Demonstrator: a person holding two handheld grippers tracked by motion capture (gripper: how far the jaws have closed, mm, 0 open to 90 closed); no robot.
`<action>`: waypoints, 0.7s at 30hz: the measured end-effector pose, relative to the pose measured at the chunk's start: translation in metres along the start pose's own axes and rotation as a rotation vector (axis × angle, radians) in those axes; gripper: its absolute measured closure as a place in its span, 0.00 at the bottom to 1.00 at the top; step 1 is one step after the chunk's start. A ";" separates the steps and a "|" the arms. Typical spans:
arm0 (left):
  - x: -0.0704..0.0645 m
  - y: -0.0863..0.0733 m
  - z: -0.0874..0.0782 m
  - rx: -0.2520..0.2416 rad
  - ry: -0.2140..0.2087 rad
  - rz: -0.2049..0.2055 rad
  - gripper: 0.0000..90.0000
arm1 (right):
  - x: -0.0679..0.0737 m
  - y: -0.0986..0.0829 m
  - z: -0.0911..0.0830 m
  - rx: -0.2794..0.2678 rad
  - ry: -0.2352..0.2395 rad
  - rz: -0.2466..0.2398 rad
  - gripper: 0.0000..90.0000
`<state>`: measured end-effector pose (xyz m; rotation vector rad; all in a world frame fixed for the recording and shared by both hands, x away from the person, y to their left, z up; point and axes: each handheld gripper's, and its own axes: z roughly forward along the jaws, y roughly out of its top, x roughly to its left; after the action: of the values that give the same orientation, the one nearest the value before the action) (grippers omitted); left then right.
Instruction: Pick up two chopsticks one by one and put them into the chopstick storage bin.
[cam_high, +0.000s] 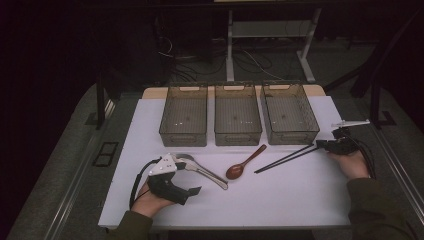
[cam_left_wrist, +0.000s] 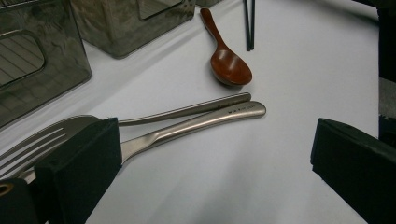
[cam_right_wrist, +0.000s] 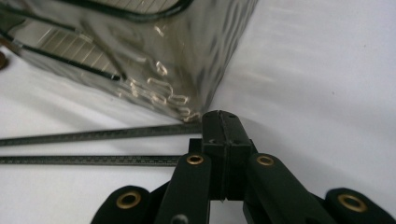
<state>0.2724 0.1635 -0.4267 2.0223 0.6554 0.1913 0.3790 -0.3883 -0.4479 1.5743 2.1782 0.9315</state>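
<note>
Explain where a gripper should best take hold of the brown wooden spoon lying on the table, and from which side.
Grip the wooden spoon by its slim handle, midway, probably from straight above with fingers either side. It lies flat and apart from the metal cutlery and chopsticks; the rounded bowl would likely slip.

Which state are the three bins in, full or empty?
Empty: the left bin, middle bin and right bin show bare floors.

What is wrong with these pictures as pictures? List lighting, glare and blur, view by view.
High view: dim, room behind black, the white table sheet the one bright area. Left gripper view: sharp brown wooden spoon, near black pad of the left tongs soft. Right gripper view: glare streaks on the blurred smoky clear plastic bin.
</note>
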 end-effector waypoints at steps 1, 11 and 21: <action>0.000 0.000 0.000 0.000 0.000 0.000 0.01 | 0.000 -0.001 -0.001 0.003 0.001 -0.004 0.98; 0.000 0.000 0.000 -0.001 -0.002 0.001 0.01 | 0.002 -0.008 -0.010 0.035 0.003 -0.025 0.98; -0.001 0.000 0.000 -0.001 -0.006 0.000 0.01 | 0.003 -0.017 -0.020 0.048 0.007 -0.034 0.98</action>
<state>0.2719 0.1631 -0.4265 2.0213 0.6519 0.1856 0.3540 -0.3950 -0.4434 1.5529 2.2410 0.8820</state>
